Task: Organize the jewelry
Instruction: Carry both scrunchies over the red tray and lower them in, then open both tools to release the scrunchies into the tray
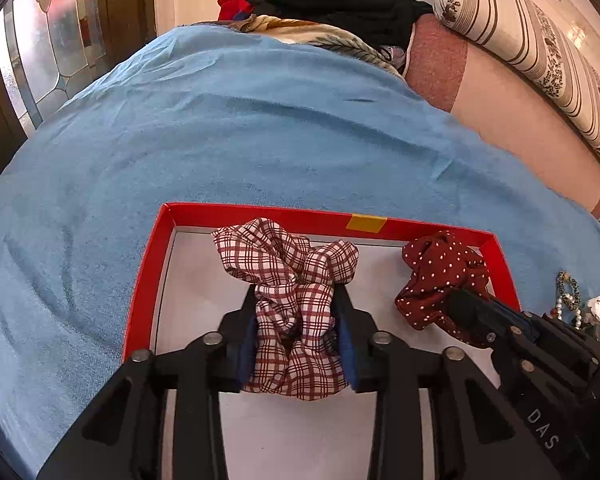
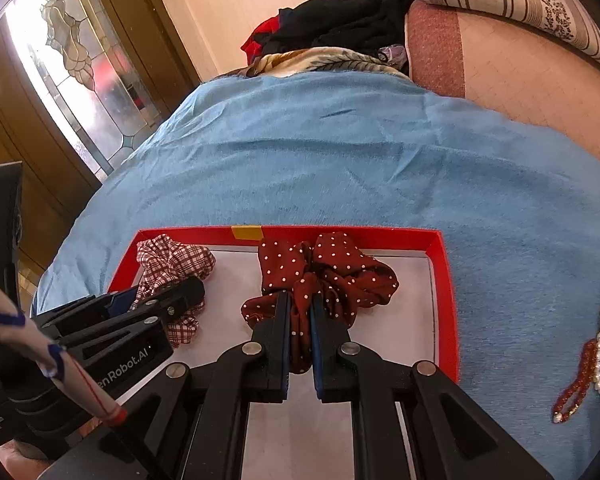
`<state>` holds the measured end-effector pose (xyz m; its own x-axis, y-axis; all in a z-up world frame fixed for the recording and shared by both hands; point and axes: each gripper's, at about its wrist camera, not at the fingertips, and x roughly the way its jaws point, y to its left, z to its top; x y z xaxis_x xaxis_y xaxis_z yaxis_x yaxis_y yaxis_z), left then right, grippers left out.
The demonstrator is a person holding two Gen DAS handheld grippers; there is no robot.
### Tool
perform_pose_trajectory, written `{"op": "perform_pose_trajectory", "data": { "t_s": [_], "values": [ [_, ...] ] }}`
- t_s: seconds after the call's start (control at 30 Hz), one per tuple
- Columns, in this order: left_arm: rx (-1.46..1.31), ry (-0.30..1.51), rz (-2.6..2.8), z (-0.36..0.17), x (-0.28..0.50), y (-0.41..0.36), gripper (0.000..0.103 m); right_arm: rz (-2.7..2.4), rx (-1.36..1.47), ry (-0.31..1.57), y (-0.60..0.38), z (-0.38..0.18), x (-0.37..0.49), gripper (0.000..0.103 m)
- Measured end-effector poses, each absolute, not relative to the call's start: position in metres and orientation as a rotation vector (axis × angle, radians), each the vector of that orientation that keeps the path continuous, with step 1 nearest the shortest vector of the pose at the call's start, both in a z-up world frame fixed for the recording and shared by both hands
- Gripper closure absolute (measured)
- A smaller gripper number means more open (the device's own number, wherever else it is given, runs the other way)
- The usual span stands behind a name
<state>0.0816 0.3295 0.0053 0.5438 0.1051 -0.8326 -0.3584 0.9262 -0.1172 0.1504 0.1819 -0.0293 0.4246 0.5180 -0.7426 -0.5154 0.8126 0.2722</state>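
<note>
A red-rimmed tray (image 1: 260, 213) with a white floor lies on a blue cloth; it also shows in the right wrist view (image 2: 446, 280). My left gripper (image 1: 296, 300) is shut on a red-and-white checked scrunchie (image 1: 288, 256) over the tray's left part. My right gripper (image 2: 300, 300) is shut on a dark red polka-dot scrunchie (image 2: 332, 268) over the tray's right part. Each gripper shows in the other's view: the right gripper (image 1: 466, 304) and the left gripper (image 2: 180, 292). The checked scrunchie (image 2: 172, 260) and the dotted scrunchie (image 1: 440, 272) show there too.
Beaded necklaces and bracelets (image 2: 596, 356) lie on the blue cloth (image 2: 340, 168) right of the tray, also in the left wrist view (image 1: 572, 300). Piled clothes (image 1: 332, 4) and a striped pillow (image 1: 520, 40) sit at the far side. A glass door (image 2: 72, 72) stands left.
</note>
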Motion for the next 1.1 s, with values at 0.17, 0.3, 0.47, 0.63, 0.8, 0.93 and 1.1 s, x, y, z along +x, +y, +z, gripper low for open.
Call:
{"op": "perform_pose_trajectory", "data": {
  "t_s": [0.17, 0.3, 0.47, 0.63, 0.8, 0.93, 1.1],
  "values": [
    [-0.298, 0.953, 0.281, 0.007, 0.08, 0.332, 0.06, 0.634, 0.013, 0.946, 0.181, -0.035, 0.153, 0.09],
    [-0.301, 0.942, 0.274, 0.011, 0.078, 0.332, 0.053, 0.635, 0.027, 0.954, 0.178, -0.034, 0.153, 0.082],
    [-0.32, 0.912, 0.258, 0.023, 0.076, 0.327, 0.053, 0.634, 0.021, 0.941, 0.174, -0.023, 0.144, 0.076],
    [-0.347, 0.847, 0.199, 0.045, 0.077, 0.307, 0.051, 0.607, 0.022, 0.896, 0.147, 0.001, 0.121, 0.076],
    [-0.357, 0.783, 0.113, 0.061, 0.076, 0.272, 0.05, 0.538, 0.076, 0.861, 0.089, 0.02, 0.084, 0.076],
    [-0.38, 0.773, 0.024, 0.062, 0.069, 0.24, 0.05, 0.468, 0.14, 0.844, 0.029, 0.023, 0.043, 0.076],
    [-0.326, 0.78, -0.099, 0.061, 0.053, 0.19, 0.049, 0.371, 0.184, 0.825, -0.049, 0.024, 0.017, 0.076]
  ]
}}
